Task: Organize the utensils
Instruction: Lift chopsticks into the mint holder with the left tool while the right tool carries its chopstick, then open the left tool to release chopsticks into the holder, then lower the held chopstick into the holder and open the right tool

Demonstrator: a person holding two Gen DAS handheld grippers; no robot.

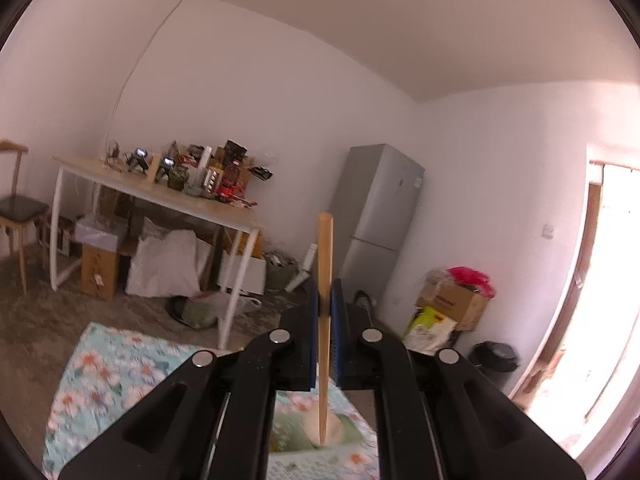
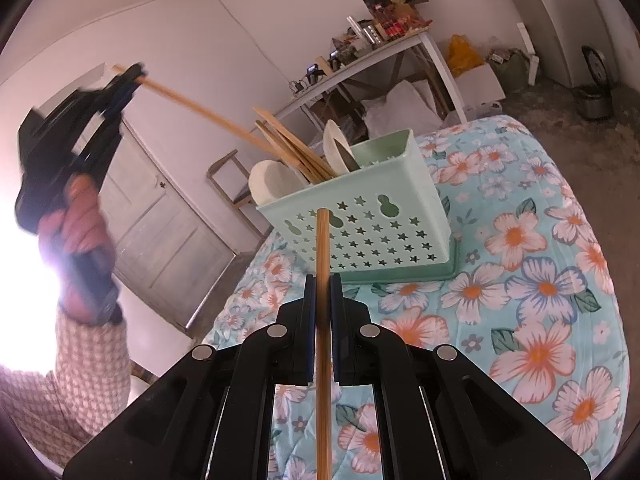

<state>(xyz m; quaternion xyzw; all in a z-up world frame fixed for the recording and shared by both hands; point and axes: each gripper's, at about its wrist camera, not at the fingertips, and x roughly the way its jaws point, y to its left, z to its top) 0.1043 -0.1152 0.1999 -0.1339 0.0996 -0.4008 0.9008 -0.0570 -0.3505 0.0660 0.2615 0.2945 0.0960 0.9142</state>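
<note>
My left gripper (image 1: 325,300) is shut on a wooden chopstick (image 1: 325,248) that stands upright. Its lower tip hangs over a white spoon (image 1: 338,430) in the green basket (image 1: 288,428). In the right wrist view, a hand holds the left gripper (image 2: 130,76) high at the upper left. Its chopstick (image 2: 200,110) slants down into the mint basket (image 2: 360,232). That star-holed basket holds wooden utensils (image 2: 288,140), white spoons (image 2: 272,184) and a dark blade. Just in front of the basket, my right gripper (image 2: 322,292) is shut on a second chopstick (image 2: 322,240).
The basket stands on a floral tablecloth (image 2: 540,280). Behind it are a cluttered white table (image 1: 160,196), a wooden chair (image 1: 16,208), a grey fridge (image 1: 380,208), cardboard boxes (image 1: 452,300), a black bin (image 1: 496,360) and a bright doorway (image 1: 600,280).
</note>
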